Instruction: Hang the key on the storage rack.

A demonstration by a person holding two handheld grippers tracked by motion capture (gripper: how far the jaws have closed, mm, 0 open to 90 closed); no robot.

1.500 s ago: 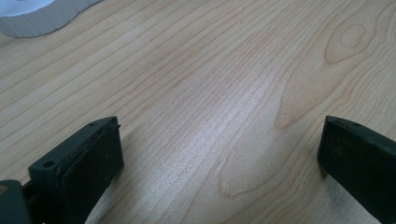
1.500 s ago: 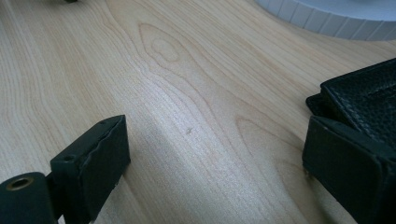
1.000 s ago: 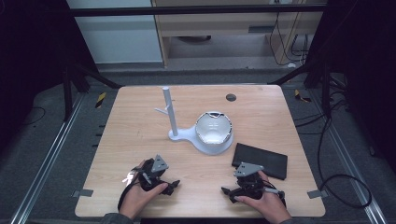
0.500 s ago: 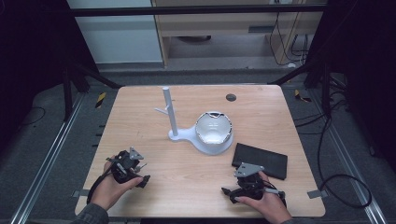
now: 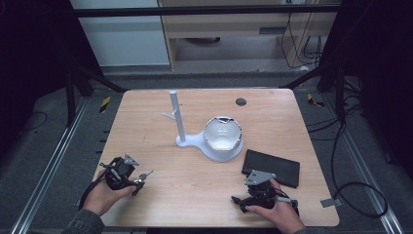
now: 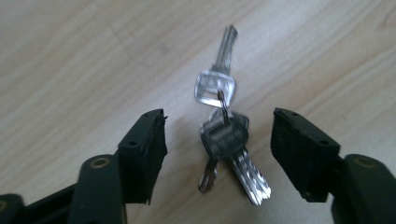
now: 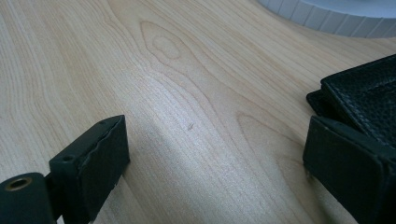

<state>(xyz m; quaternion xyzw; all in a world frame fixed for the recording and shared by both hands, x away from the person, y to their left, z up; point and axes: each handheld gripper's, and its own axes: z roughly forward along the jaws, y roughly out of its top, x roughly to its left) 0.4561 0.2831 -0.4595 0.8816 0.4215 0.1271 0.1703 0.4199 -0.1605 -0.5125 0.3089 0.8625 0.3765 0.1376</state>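
A bunch of keys [image 6: 223,135] on a ring lies flat on the wooden table, between the two black jaws of my left gripper [image 6: 219,127]. The jaws have just been closing, but the pads stand apart from the keys on both sides. In the high view the left gripper [image 5: 138,179] is near the table's front left corner, with the keys [image 5: 145,174] at its tips. My right gripper [image 7: 215,144] rests open over bare wood near the front right, seen from above as the right gripper [image 5: 245,200]. A black wallet [image 7: 369,93] lies just beside its right jaw.
A white stand [image 5: 181,141] with an upright post and a round bowl-shaped dish [image 5: 222,134] sits mid-table. The black wallet [image 5: 272,167] lies right of it. A small dark disc [image 5: 240,102] is near the far edge. The table's front edge [image 5: 195,225] is close to both hands.
My left hand has moved left along the front of the table, from near the middle to the left corner. The right hand has stayed put.
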